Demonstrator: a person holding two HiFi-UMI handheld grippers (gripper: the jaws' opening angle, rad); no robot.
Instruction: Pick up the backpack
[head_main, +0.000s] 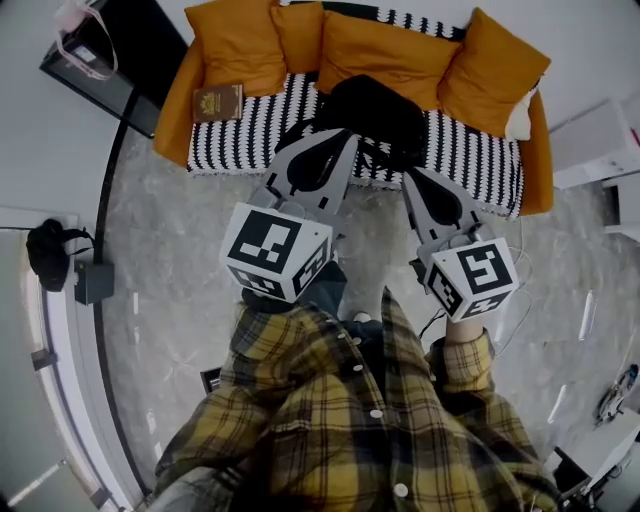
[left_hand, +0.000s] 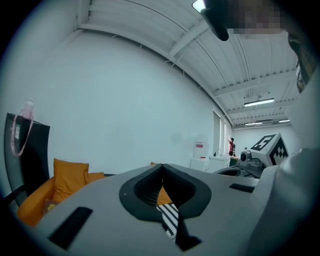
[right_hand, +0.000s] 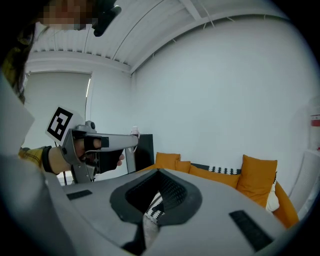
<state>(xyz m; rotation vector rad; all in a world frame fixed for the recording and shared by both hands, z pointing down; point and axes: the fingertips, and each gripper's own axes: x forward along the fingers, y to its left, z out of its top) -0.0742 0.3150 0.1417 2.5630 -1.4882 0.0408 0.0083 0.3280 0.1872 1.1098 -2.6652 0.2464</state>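
Left gripper (head_main: 335, 140) and right gripper (head_main: 412, 180) pressed together, empty; spread jaws before reaching backpack (head_main: 375, 110) mid-seat on sofa (head_main: 250, 125).

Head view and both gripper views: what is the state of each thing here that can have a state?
Black fabric backpack: lying on the black-and-white striped sofa seat, not held.
Left hand-held gripper: shut, nothing between its jaws.
Right hand-held gripper: shut, nothing between its jaws.
Brown flat book: closed, lying on the seat.
Orange square cushions: propped along the back.
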